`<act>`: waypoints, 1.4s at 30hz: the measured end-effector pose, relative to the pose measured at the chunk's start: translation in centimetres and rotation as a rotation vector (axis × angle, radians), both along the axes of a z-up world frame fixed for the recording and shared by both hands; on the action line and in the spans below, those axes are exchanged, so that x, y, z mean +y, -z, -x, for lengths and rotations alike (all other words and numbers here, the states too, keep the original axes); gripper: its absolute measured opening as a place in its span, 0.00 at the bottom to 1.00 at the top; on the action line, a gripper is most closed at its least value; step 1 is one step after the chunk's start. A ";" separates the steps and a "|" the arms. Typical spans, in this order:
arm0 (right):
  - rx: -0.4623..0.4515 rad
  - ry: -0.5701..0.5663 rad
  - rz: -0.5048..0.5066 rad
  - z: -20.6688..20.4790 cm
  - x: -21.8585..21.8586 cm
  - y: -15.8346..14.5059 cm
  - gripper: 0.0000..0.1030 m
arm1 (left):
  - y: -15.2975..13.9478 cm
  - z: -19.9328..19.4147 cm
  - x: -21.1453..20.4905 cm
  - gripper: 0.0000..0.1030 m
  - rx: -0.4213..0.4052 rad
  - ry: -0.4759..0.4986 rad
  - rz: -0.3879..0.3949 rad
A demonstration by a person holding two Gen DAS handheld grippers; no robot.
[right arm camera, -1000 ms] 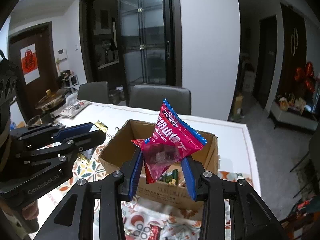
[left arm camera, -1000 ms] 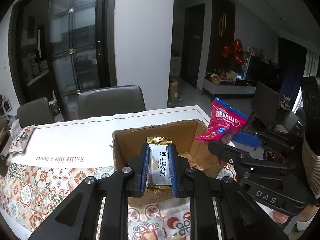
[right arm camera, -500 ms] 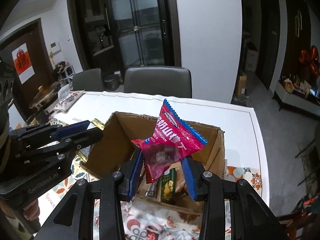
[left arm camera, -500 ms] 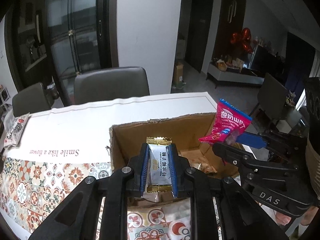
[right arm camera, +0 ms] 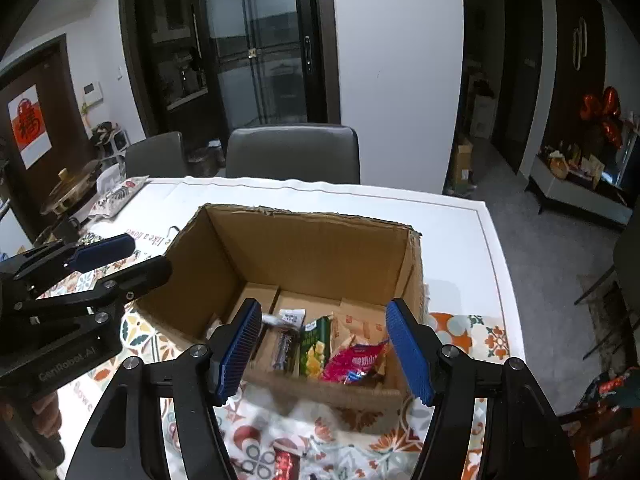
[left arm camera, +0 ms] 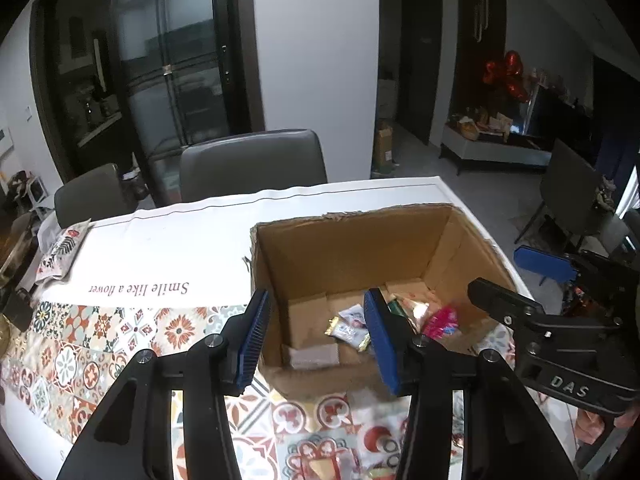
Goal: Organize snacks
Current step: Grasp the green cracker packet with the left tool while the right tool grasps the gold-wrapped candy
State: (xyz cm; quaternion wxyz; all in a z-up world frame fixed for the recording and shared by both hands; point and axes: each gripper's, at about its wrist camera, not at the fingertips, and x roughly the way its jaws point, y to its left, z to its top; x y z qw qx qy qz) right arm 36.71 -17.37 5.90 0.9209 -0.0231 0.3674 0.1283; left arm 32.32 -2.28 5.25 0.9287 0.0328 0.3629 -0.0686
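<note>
An open cardboard box (left arm camera: 352, 240) (right arm camera: 320, 248) stands on the table. Both grippers hover over its near edge, open and empty. My left gripper (left arm camera: 318, 338) has the white and gold snack packet (left arm camera: 348, 326) below it on the box floor. My right gripper (right arm camera: 326, 350) is above the pink hawthorn bag (right arm camera: 356, 362), which lies in the box beside a green packet (right arm camera: 314, 346) and a dark bar (right arm camera: 284, 346). The pink bag also shows in the left wrist view (left arm camera: 440, 318). The right gripper appears at the right of the left wrist view (left arm camera: 532, 280), the left gripper at the left of the right wrist view (right arm camera: 116, 258).
The table has a patterned cloth (left arm camera: 80, 344) and a white runner (left arm camera: 168, 248). A snack bag (left arm camera: 60, 252) lies at the far left. More snacks lie on the cloth near me (right arm camera: 286, 462). Grey chairs (right arm camera: 292, 152) stand behind the table.
Both grippers have opened. The white and gold packet and the pink hawthorn bag have dropped into the box. Both grippers have moved closer over the box.
</note>
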 end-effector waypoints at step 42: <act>0.056 0.003 -0.019 14.1 -2.7 7.8 0.64 | 8.4 14.6 -2.1 0.51 0.089 -0.008 0.045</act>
